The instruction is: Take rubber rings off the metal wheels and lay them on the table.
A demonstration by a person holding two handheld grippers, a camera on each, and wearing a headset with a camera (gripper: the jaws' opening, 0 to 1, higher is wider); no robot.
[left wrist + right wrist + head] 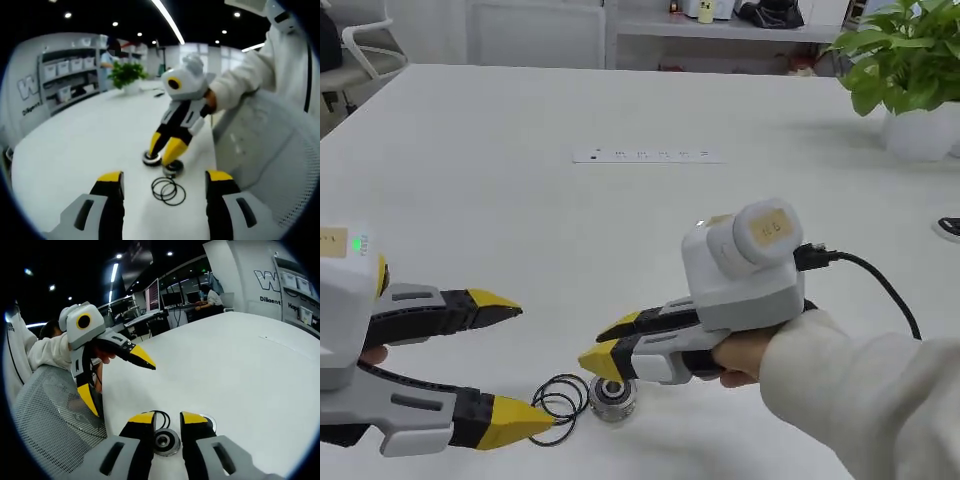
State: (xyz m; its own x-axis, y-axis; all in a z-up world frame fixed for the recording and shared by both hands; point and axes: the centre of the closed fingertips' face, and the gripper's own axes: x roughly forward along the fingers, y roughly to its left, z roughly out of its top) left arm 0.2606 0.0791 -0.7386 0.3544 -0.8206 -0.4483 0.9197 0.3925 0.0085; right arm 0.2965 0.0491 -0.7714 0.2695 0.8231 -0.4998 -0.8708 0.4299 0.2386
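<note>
Near the tabletop's (pixel 620 120) near edge, the right gripper (pixel 595 345), jaws narrowly parted and empty, hangs just over the wheel (pixel 611 395), loose rings (pixel 560 397) lying beside it toward the wide-open left gripper (pixel 528 365).

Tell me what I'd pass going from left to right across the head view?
left gripper → rubber rings → metal wheel → potted plant
</note>
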